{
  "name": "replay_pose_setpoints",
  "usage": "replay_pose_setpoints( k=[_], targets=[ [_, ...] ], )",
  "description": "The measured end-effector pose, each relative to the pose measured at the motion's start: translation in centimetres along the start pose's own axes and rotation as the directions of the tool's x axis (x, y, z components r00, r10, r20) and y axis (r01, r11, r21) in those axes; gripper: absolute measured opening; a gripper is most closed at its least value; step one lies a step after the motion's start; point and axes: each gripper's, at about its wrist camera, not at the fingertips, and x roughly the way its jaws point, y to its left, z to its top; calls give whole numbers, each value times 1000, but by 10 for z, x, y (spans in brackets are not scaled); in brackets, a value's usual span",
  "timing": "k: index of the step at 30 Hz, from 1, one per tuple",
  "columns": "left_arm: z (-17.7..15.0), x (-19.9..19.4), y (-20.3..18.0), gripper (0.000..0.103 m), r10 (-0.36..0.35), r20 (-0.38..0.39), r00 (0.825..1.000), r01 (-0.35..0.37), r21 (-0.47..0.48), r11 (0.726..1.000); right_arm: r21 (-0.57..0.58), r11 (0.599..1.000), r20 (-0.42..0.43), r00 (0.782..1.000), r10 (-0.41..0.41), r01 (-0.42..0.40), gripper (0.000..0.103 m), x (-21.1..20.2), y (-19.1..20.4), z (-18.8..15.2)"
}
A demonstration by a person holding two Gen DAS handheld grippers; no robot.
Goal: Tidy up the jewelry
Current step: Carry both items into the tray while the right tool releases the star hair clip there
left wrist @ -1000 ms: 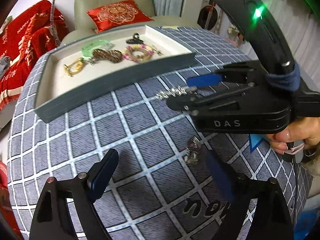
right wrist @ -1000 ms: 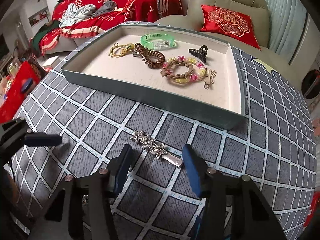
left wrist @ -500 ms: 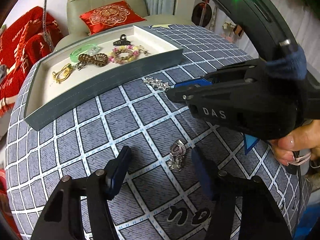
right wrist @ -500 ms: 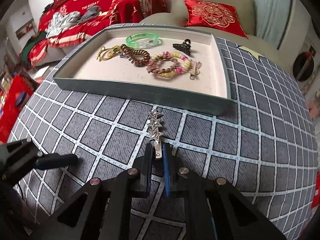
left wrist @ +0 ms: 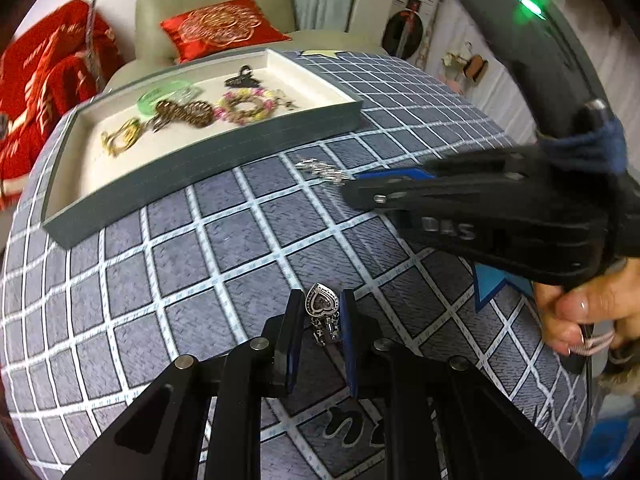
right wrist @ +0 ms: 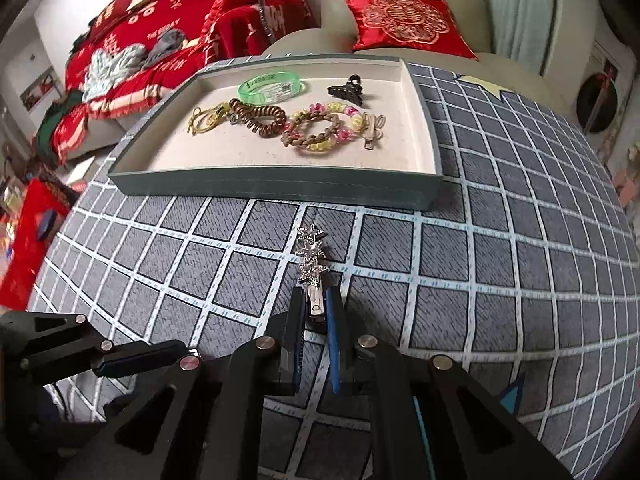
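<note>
A silver heart pendant [left wrist: 322, 306] lies on the checked cloth between my left gripper's [left wrist: 321, 310] jaws, which are closing, their pads against its sides. My right gripper [right wrist: 315, 306] is shut on the plain end of a silver star hair clip [right wrist: 311, 250], which points at the tray. In the left wrist view the right gripper [left wrist: 354, 184] reaches in from the right, with the star clip [left wrist: 322, 168] at its tip. The grey-green tray [right wrist: 276, 184] holds a green bangle [right wrist: 272, 84], a brown coil tie [right wrist: 260, 118], a pink-yellow coil ring [right wrist: 320, 132], a black claw clip [right wrist: 346, 90] and a gold piece [right wrist: 206, 118].
The round table carries a grey checked cloth [right wrist: 500, 280] that curves away at its edges. A person's hand [left wrist: 580, 312] holds the right gripper's handle. A beige sofa with a red cushion [right wrist: 404, 24] stands behind the tray, and red blankets [right wrist: 180, 20] lie at the back left.
The left jaws have come together from wide apart around the heart pendant. The right jaws have shut on the star clip's end, and the clip has turned from slanted to pointing at the tray.
</note>
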Motion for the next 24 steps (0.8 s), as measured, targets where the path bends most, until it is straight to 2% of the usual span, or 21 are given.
replay_pose_setpoints(
  k=[15, 24],
  targets=[
    [-4, -27, 32, 34, 14, 49, 999, -11, -72, 997, 154, 987, 47, 998, 42, -49, 11, -28, -5, -14],
    [-2, -38, 46, 34, 21, 77, 997, -14, -90, 996, 176, 984, 22, 1000, 12, -15, 11, -28, -1, -21]
  ],
)
